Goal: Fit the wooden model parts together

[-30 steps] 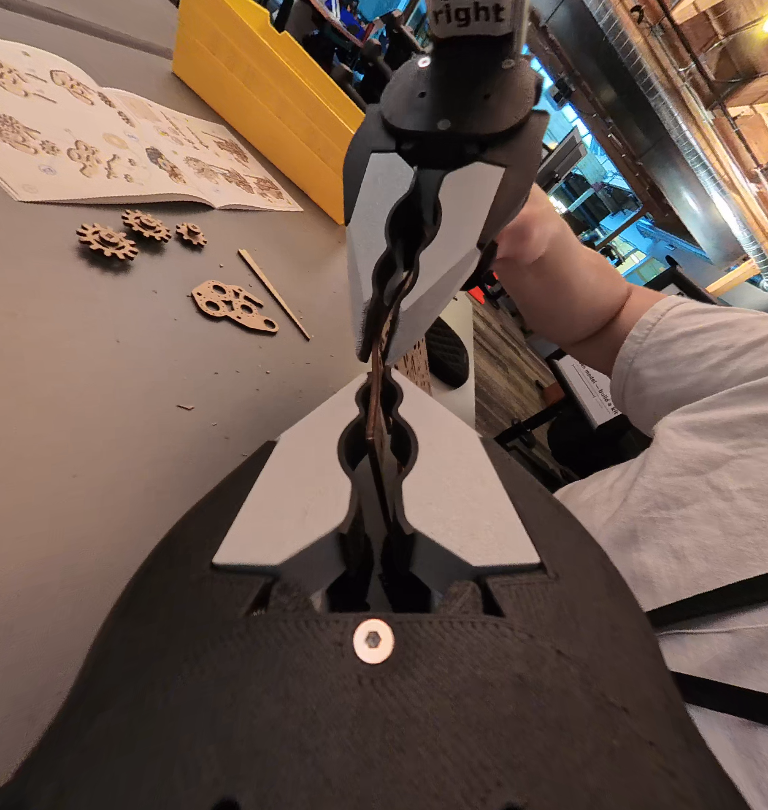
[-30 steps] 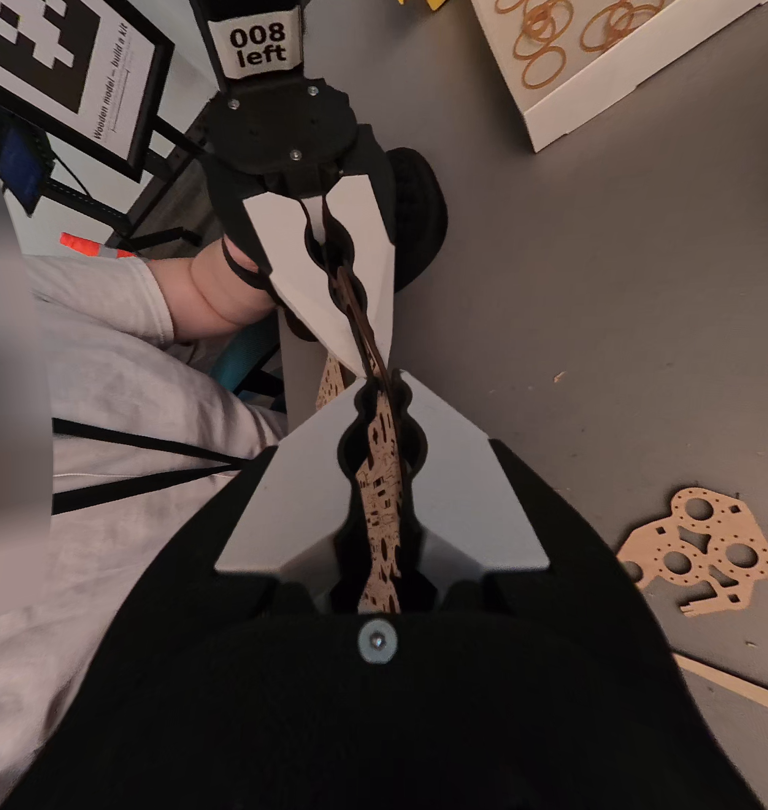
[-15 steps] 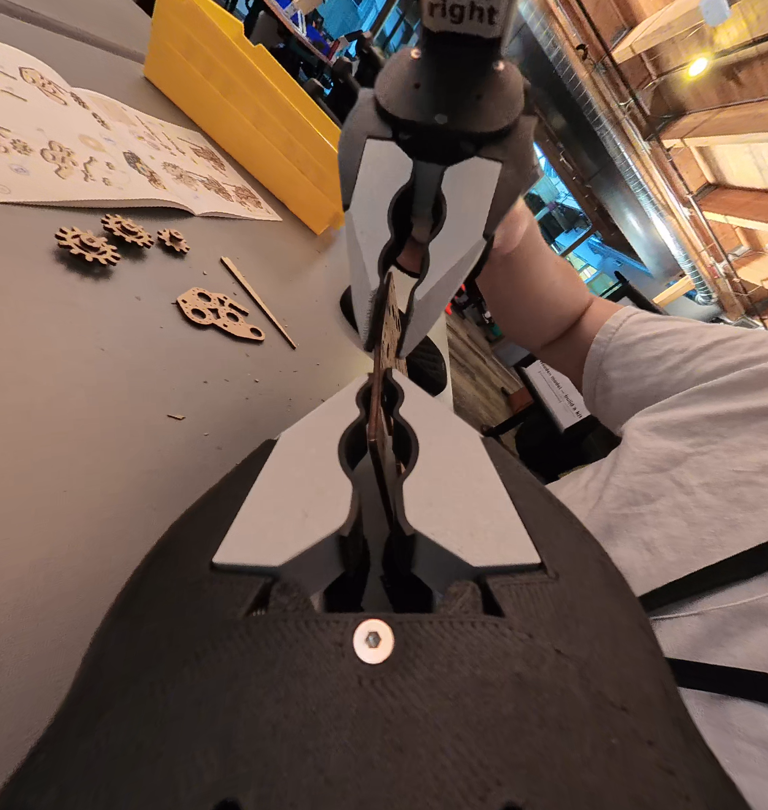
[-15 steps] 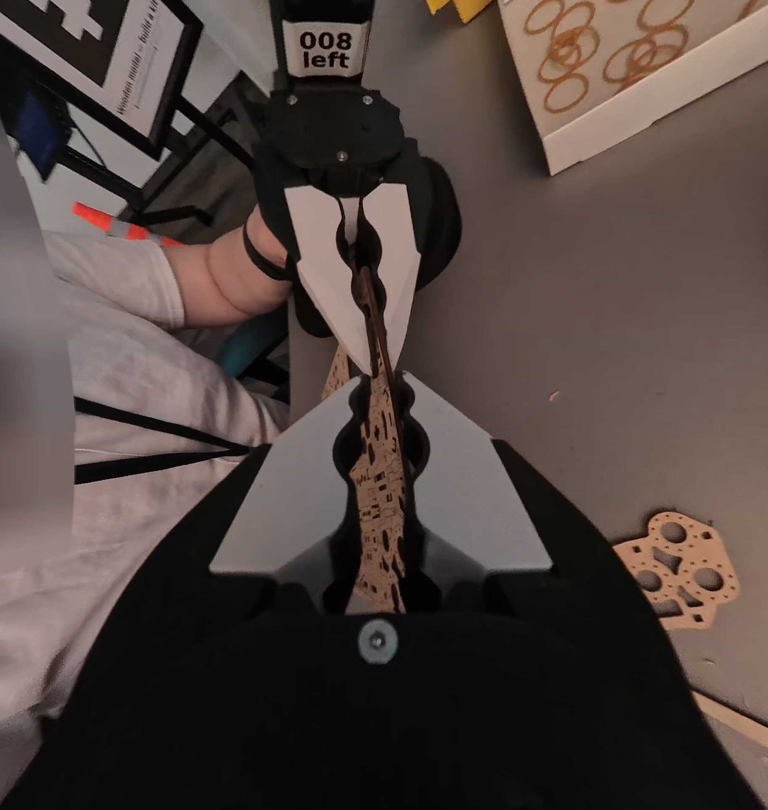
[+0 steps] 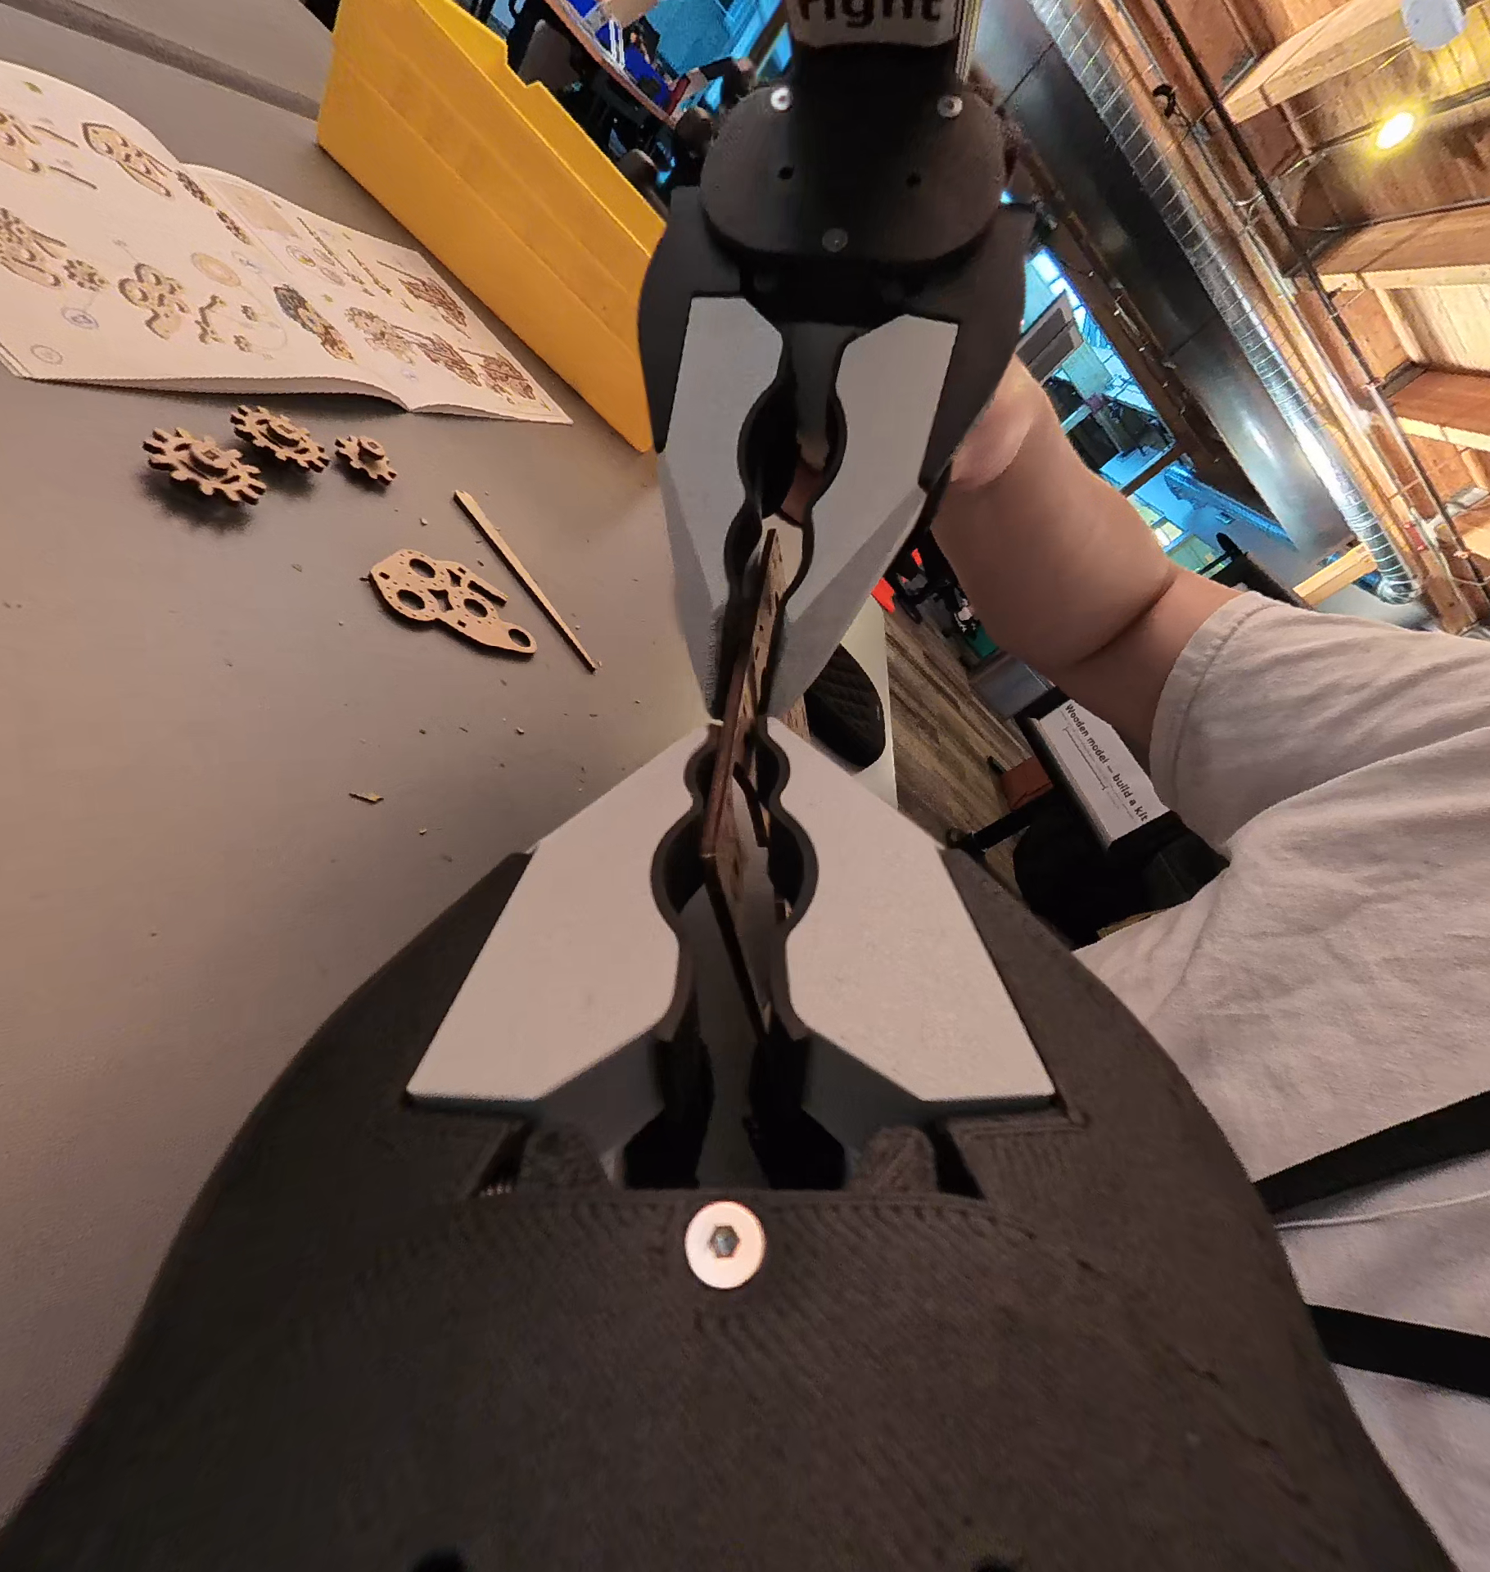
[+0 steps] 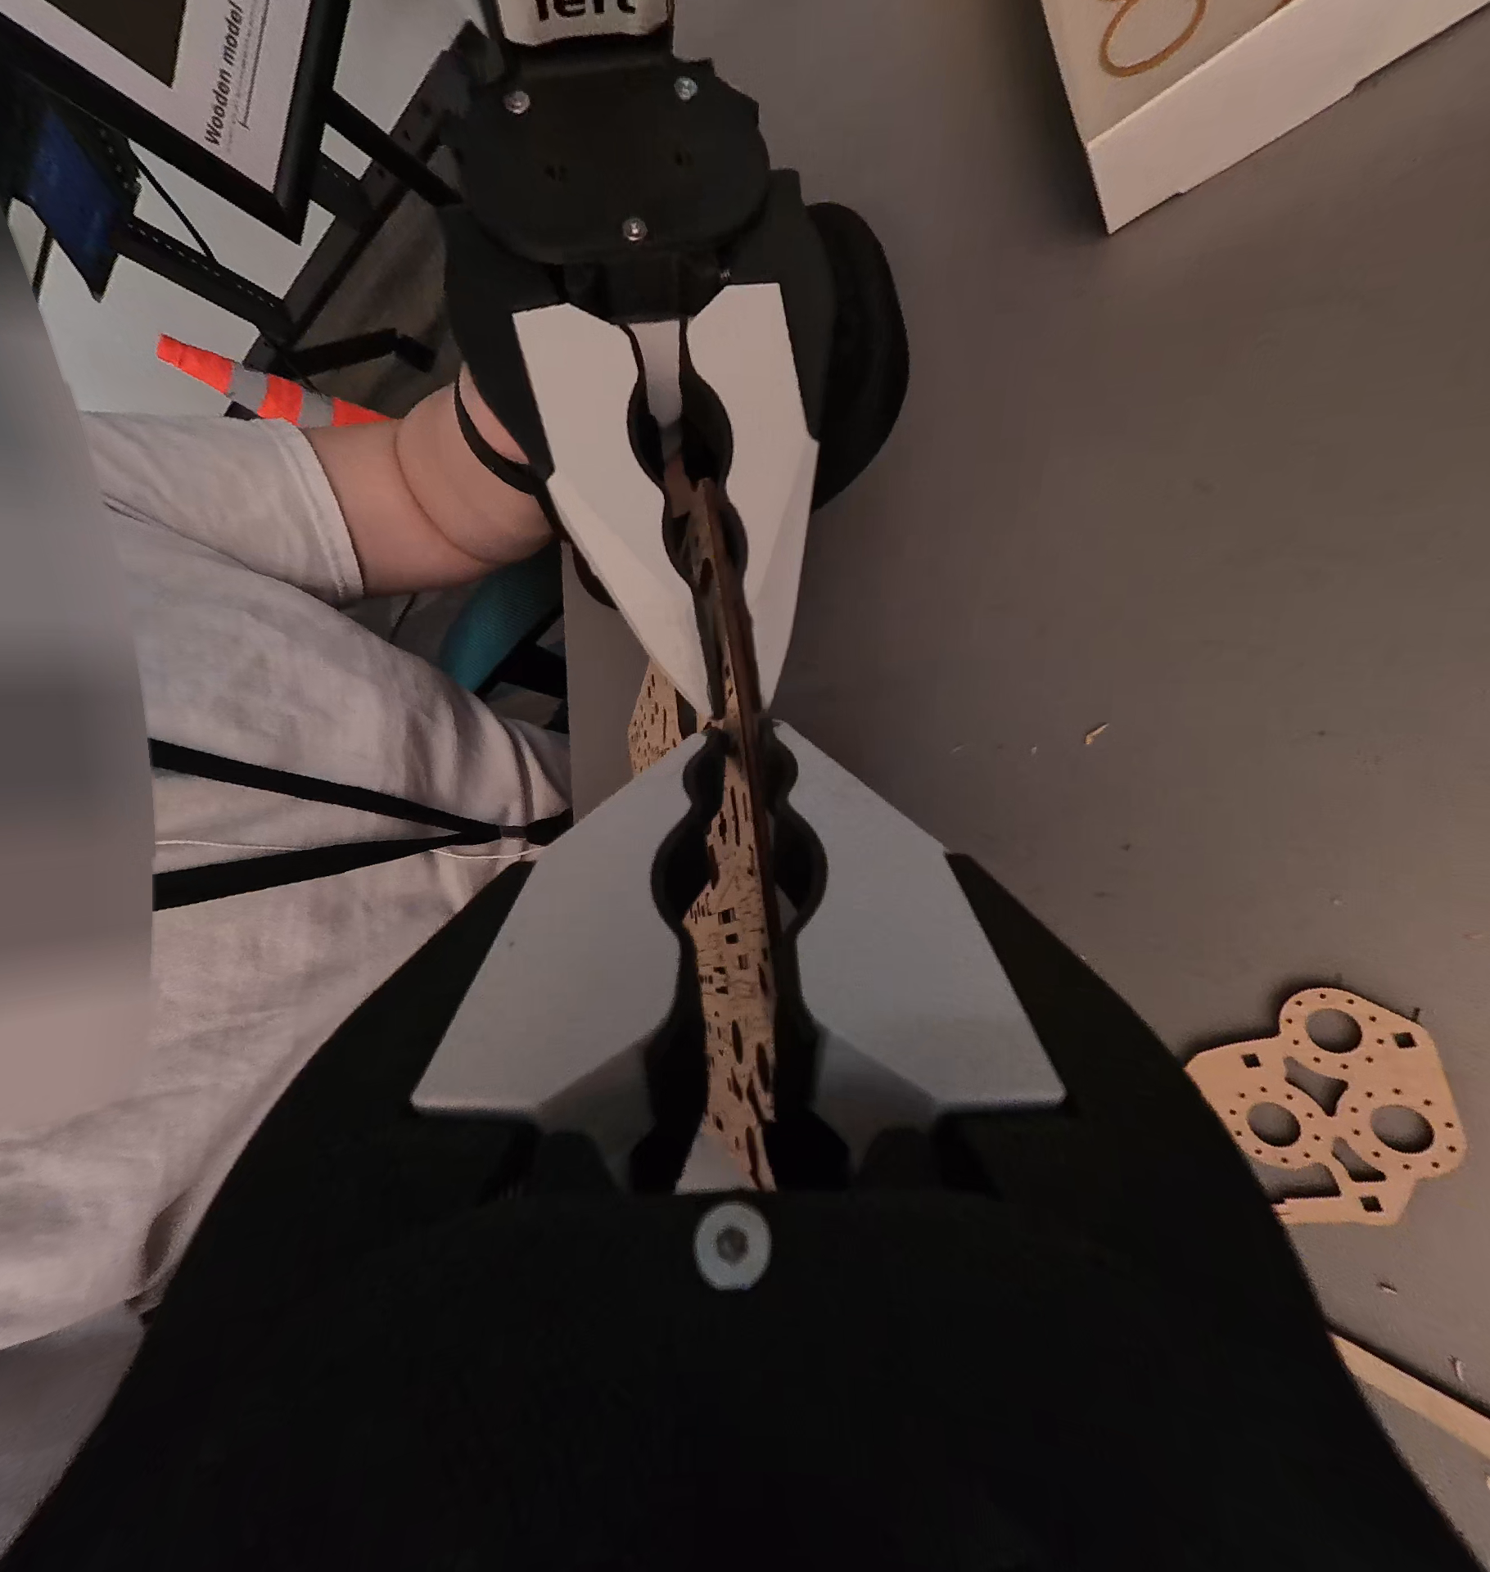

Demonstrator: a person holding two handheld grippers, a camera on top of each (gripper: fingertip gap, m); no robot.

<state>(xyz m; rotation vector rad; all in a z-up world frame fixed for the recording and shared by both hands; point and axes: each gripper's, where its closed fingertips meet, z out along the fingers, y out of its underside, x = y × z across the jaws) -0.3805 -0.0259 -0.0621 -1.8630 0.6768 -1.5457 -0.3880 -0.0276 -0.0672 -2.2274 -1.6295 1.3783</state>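
My left gripper [image 5: 737, 733] is shut on a thin wooden part [image 5: 737, 859] that I see edge-on between its grey fingers. My right gripper [image 6: 737, 733] is shut on a pale wooden sheet [image 6: 733, 978] with many small cut-outs. The two grippers meet tip to tip above the grey table [image 5: 172, 851]. The right gripper [image 5: 746, 691] faces me in the left wrist view, the left gripper [image 6: 729, 708] in the right wrist view. The two wooden parts lie side by side and overlap where the tips meet. How they join is hidden by the fingers.
On the table lie three wooden gears [image 5: 206, 464], a flat plate with round holes [image 5: 448, 600] [image 6: 1328, 1114], a thin wooden stick [image 5: 525, 578], an open booklet [image 5: 172, 281], a yellow bin [image 5: 486, 196] and a white box [image 6: 1235, 102]. A person's arms and pale shirt [image 5: 1362, 893] are on the near side. Less than 4 cm separates the two grippers' tips.
Both grippers stay shut on their parts. They have drawn closer together, so each looks larger in the other's view, and the parts overlap more. The pair has tilted slightly over the table.
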